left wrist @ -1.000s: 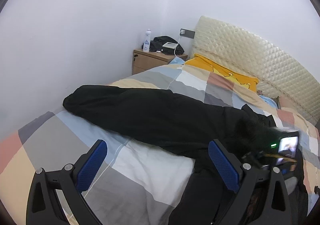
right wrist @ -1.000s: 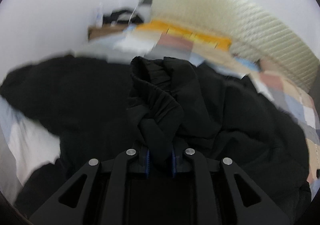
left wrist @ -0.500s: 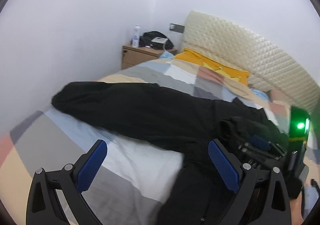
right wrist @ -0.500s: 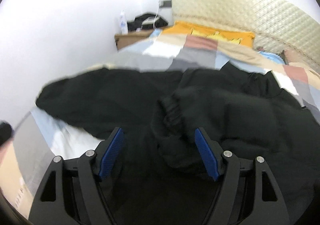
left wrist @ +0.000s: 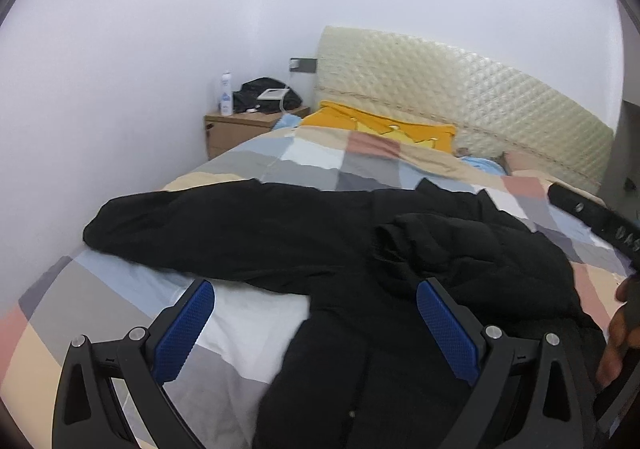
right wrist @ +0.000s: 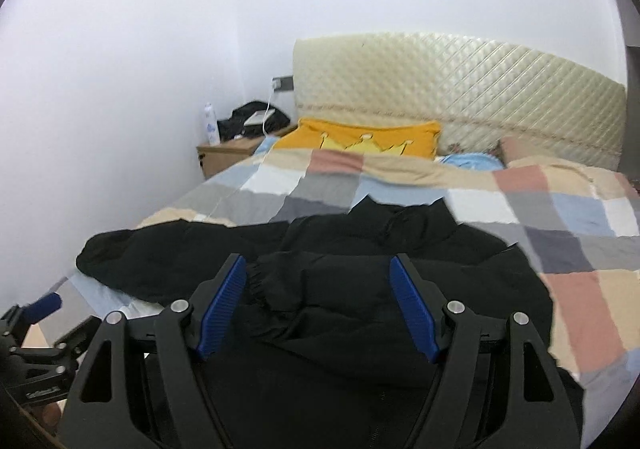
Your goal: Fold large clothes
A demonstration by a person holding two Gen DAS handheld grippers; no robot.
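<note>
A large black jacket (left wrist: 320,233) lies spread across the patchwork duvet (left wrist: 120,305), also seen in the right wrist view as the jacket (right wrist: 380,289). One sleeve (left wrist: 160,221) stretches out flat to the left. The other sleeve, with a gathered cuff (right wrist: 260,289), lies folded over the jacket's body. My right gripper (right wrist: 316,265) hovers above that folded sleeve, open, with no cloth between its pads. My left gripper (left wrist: 314,289) is open above the jacket's lower edge and the duvet, holding nothing. Part of the right tool (left wrist: 592,217) and a hand (left wrist: 616,333) show at the right edge.
A wooden nightstand (left wrist: 240,129) with a bottle (left wrist: 226,93) and a black bag stands in the far corner by the white wall. A yellow pillow (left wrist: 380,129) and a quilted cream headboard (left wrist: 460,97) close off the far end of the bed.
My right gripper let go of the sleeve cuff, opened wide and lifted back; the sleeve now rests on the jacket's body. My left gripper shifted sideways, still open.
</note>
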